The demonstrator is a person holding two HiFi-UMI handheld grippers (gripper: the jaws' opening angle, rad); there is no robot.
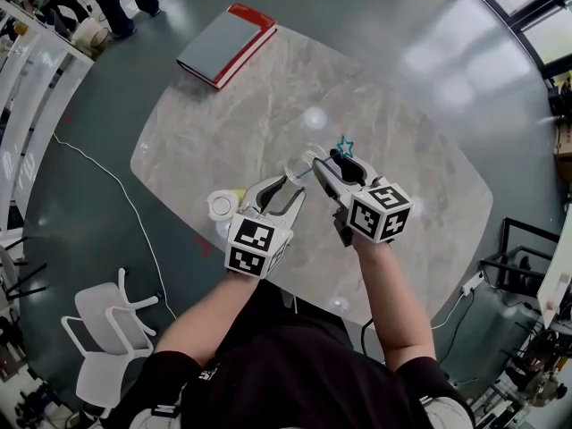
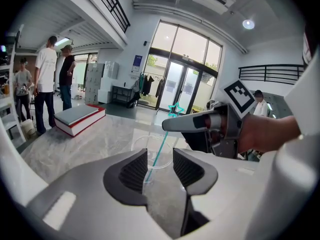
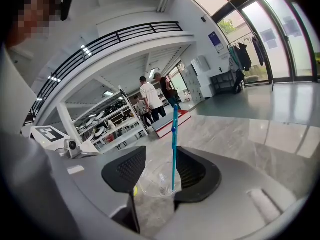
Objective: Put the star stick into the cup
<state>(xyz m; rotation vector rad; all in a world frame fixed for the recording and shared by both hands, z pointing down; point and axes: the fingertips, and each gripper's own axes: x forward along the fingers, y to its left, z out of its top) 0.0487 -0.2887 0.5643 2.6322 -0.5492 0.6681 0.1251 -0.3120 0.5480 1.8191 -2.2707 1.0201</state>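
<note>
Two hand-held grippers meet over the middle of the tabletop [image 1: 268, 96], one in each of my hands. Nearest to me, at the near-left edge and just outside my left hand's marker cube, lies a white round object [image 1: 221, 206] with a small yellow item just beside it. My left gripper [image 2: 160, 158] points forward and downward, its jaws set narrow on the clear cup [image 3: 152, 184]. One pad sits against each side of the cup's lower wall, and the cup stands upright on the tabletop. My right gripper [image 3: 161, 156] comes in from the right and meets the same cup. Its jaws stand wide, one on each side of the cup, and they clamp nothing. The star stick [image 3: 174, 144] is already in the cup: its lower end rests on the cup's bottom and its teal shaft rises out past the rim. The shaft stands much nearer to one right-hand pad than to the other; contact with that nearer pad cannot be confirmed. The star [image 1: 345, 146] at the top of the stick shows just above the right gripper's fingers. Farther off, at the far-left corner of the tabletop, lies a flat grey book with red edging [image 1: 225, 43]. Beyond the table, several people [image 2: 47, 84] stand on the floor near white shelving.
</note>
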